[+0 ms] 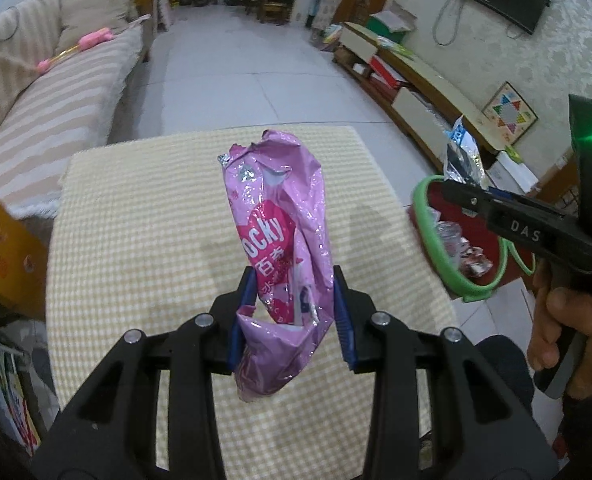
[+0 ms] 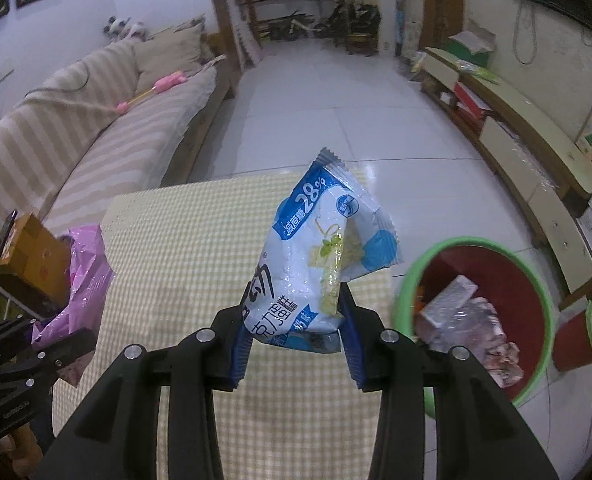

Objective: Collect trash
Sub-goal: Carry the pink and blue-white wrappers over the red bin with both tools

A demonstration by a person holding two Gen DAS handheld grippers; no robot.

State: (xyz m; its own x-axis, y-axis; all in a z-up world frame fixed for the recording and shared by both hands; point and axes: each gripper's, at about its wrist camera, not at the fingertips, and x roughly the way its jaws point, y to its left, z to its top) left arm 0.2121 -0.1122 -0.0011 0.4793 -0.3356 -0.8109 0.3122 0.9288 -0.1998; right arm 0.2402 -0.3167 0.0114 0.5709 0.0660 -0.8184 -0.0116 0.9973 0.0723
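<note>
My left gripper [image 1: 294, 286] is shut on a crumpled pink Pocky wrapper [image 1: 280, 216] and holds it above the yellow checked tablecloth [image 1: 144, 216]. My right gripper [image 2: 296, 300] is shut on a blue and white snack wrapper [image 2: 323, 248], held above the table's right part. A red bin with a green rim [image 2: 531, 280] stands to the right of the table with several wrappers inside; it also shows in the left wrist view [image 1: 429, 236]. In the left wrist view the right gripper [image 1: 461, 190] holds its wrapper [image 1: 461, 152] over the bin's rim.
A striped sofa [image 1: 48, 112] stands to the left with a pink toy [image 1: 92, 40]. A low TV cabinet [image 2: 527, 136] runs along the right wall. A cardboard box [image 2: 28, 248] sits at the left of the table. Tiled floor [image 1: 248, 80] lies beyond the table.
</note>
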